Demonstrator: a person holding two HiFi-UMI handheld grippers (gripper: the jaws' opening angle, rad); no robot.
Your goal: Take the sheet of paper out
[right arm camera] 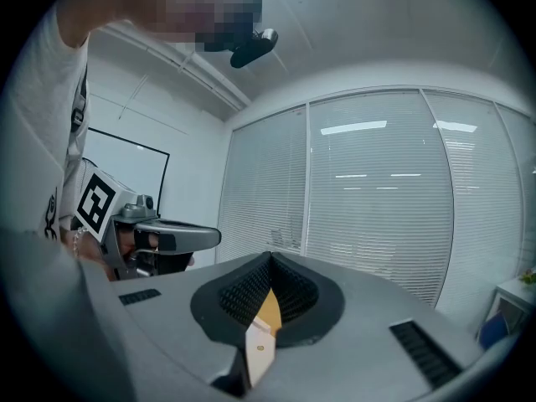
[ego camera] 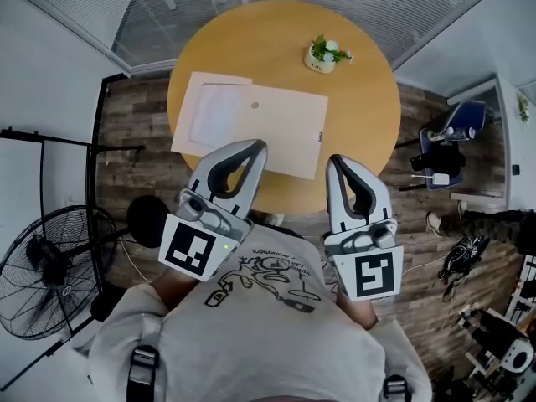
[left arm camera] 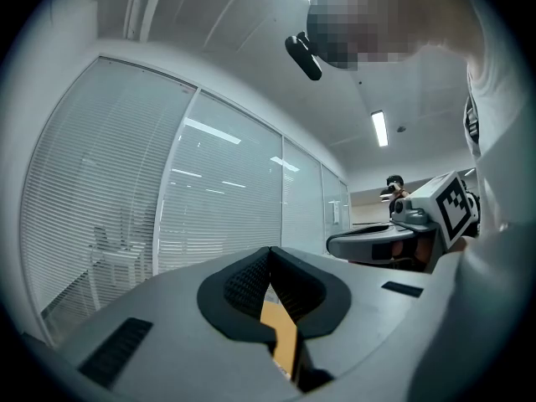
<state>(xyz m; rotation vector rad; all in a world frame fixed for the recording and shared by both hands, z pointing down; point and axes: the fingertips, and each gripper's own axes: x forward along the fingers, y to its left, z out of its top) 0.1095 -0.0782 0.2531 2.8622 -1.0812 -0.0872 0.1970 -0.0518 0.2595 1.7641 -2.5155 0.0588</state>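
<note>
A pale tan envelope [ego camera: 268, 132] lies flat on the round wooden table [ego camera: 360, 99], with a whiter rectangular patch [ego camera: 213, 111] at its left end. My left gripper [ego camera: 256, 146] hangs over the envelope's near edge, jaws together and nothing in them. My right gripper [ego camera: 334, 159] is level beside it, just past the envelope's near right corner, also shut and empty. In the left gripper view the closed tips [left arm camera: 270, 251] meet, with a sliver of table below them. The right gripper view shows its tips [right arm camera: 270, 258] closed too.
A small potted plant [ego camera: 325, 54] stands at the table's far right. A floor fan [ego camera: 50, 270] is at the left, a chair with clutter [ego camera: 448, 145] at the right. Window blinds [ego camera: 167, 7] run behind the table. My torso is close behind the grippers.
</note>
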